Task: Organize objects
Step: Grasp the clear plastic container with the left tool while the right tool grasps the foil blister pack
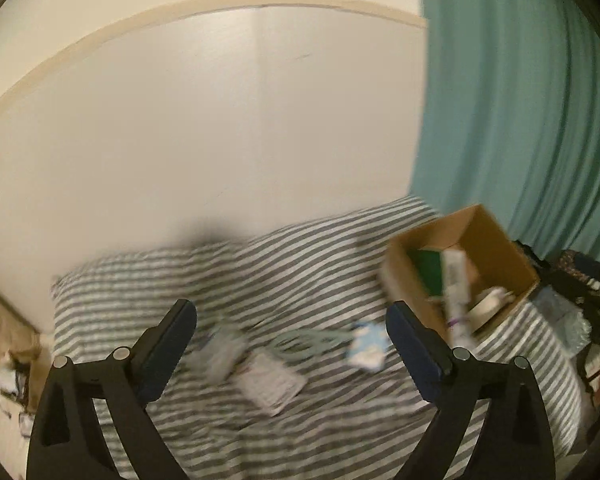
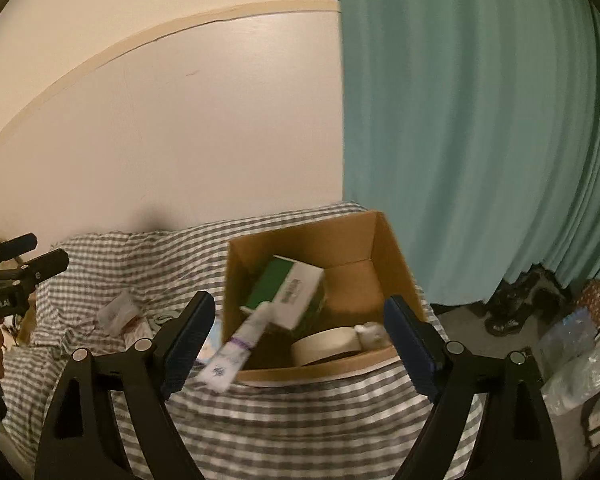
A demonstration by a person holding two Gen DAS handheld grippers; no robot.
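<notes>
Striped bed (image 2: 300,420) holds cardboard box (image 2: 300,240); both grippers' fingers spread, empty

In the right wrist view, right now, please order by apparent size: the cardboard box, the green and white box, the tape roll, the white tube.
1. cardboard box, clearly largest.
2. green and white box.
3. tape roll and white tube: they look alike in size; the tube is blurred and nearer the camera, so I leave them unranked.

Between your right jaws, the cardboard box (image 2: 376,240) stands open on top, but a tube (image 2: 236,348) juts over its near-left rim, blocking that side.
</notes>
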